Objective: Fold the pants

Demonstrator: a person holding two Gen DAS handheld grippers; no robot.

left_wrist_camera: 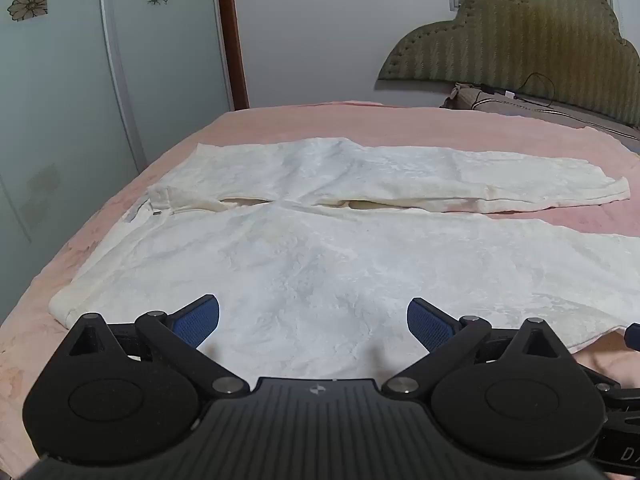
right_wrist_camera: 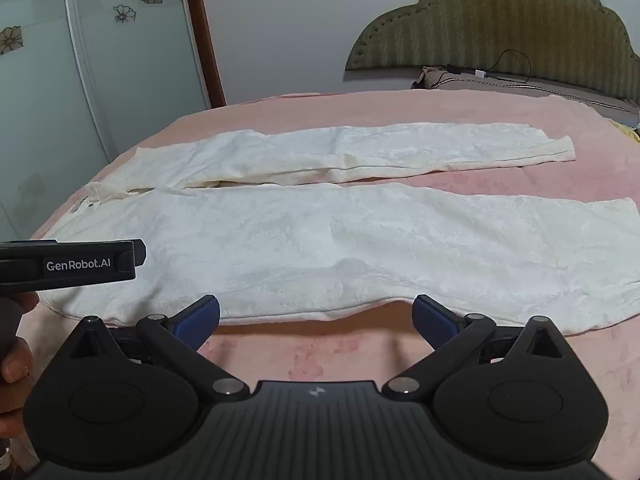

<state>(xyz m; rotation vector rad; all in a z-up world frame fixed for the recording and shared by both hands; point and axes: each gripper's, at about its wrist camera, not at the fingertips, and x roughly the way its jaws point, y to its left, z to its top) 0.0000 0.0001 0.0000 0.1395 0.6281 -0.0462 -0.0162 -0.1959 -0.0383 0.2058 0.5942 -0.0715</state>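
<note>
White pants (left_wrist_camera: pixel 320 248) lie flat on the pink bed (left_wrist_camera: pixel 280 124), waist at the left, both legs stretched to the right, side by side with a narrow gap. My left gripper (left_wrist_camera: pixel 313 320) is open and empty, above the near leg close to the waist. My right gripper (right_wrist_camera: pixel 316 320) is open and empty, just short of the near leg's front edge. The pants (right_wrist_camera: pixel 340 232) fill the middle of the right wrist view. The left gripper's black body (right_wrist_camera: pixel 72 266) shows at the left of the right wrist view, held by a hand.
A green padded headboard (left_wrist_camera: pixel 520 40) and a grey pillow with a black cable (left_wrist_camera: pixel 500 100) stand at the far right. A glass wardrobe door (left_wrist_camera: pixel 60 100) and a brown door frame (left_wrist_camera: pixel 234 40) are left of the bed. The bed's left edge is close to the waistband.
</note>
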